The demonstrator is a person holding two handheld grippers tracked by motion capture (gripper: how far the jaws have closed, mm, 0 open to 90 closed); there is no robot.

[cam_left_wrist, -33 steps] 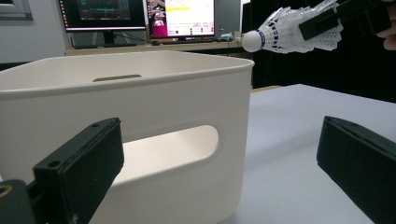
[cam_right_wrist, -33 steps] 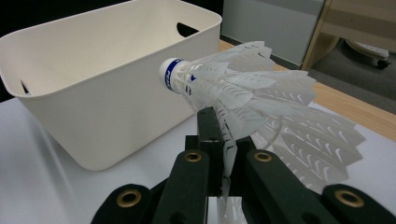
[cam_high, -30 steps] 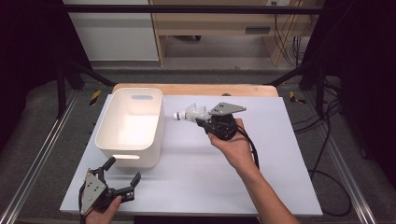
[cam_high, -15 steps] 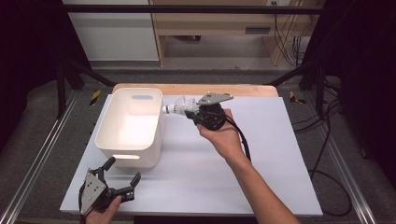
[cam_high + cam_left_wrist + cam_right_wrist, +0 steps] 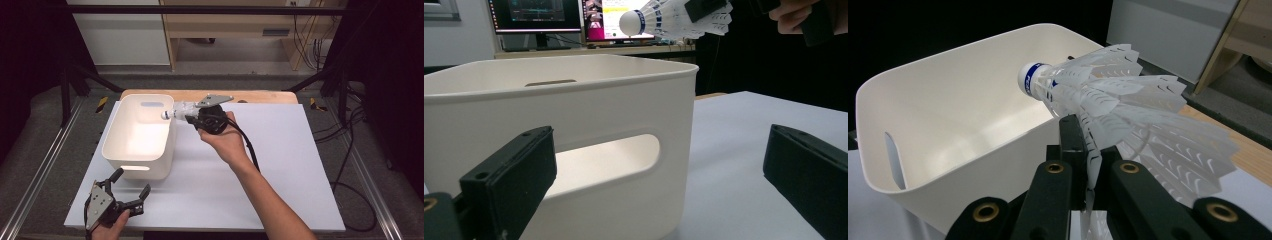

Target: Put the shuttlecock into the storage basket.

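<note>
- The right gripper [image 5: 187,116] clamps a shuttlecock [image 5: 1108,100] by its feather skirt, so the cork leads and points at 9 o'clock over the bin [image 5: 116,150] rim, likely for a drop inside.
- The cork seems just past the rim; the exact overlap is hard to judge.
- The left gripper [image 5: 131,189], jaws spread and empty, rests at the bin's 6 o'clock, clear of the drop path.

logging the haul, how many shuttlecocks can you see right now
1: the shuttlecock is clamped by its feather skirt in the right gripper, its cork tip over the white bin's right rim. The bin's visible floor holds none.
</note>
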